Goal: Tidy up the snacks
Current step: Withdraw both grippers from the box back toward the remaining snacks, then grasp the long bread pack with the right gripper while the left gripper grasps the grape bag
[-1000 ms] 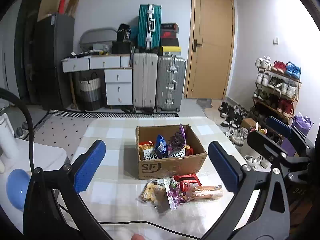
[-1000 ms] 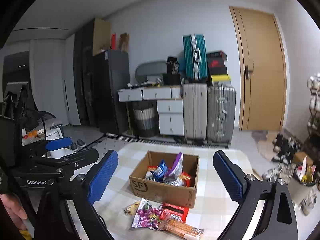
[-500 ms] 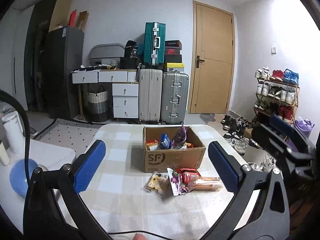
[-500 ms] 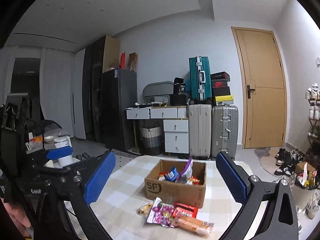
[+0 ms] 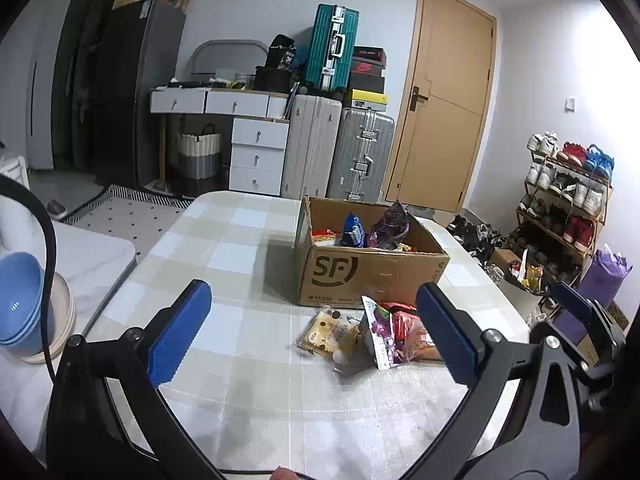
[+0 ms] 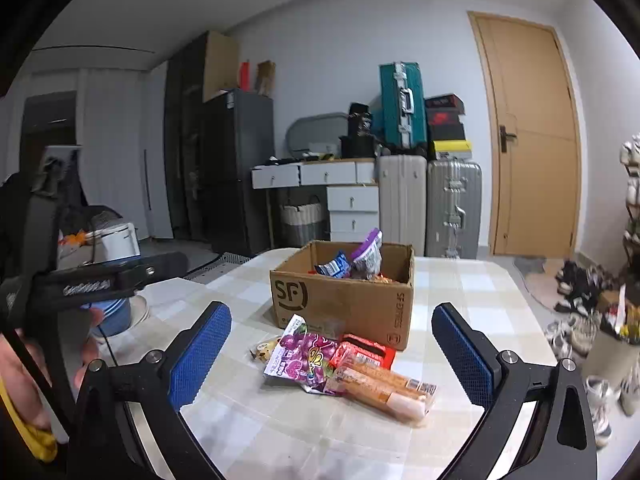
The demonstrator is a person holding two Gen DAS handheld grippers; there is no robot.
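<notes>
facing snack packets [image 6: 344, 364], tools [image 6: 332, 348] agape

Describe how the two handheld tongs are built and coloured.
The left tongs and right tongs match: black Y-shaped frames with silver screws at the joints and two blue, cross-hatched rubber pads. A thin black cable loops beside the left one. In the right view, white lettering runs along the left unit's black body.

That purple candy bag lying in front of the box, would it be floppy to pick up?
Probably yes: the purple candy bag looks like thin crinkled film, so it would likely sag and feel light. Its glossy surface may slip. It rests partly on neighbouring packets, so pushing it might shift them.
</notes>
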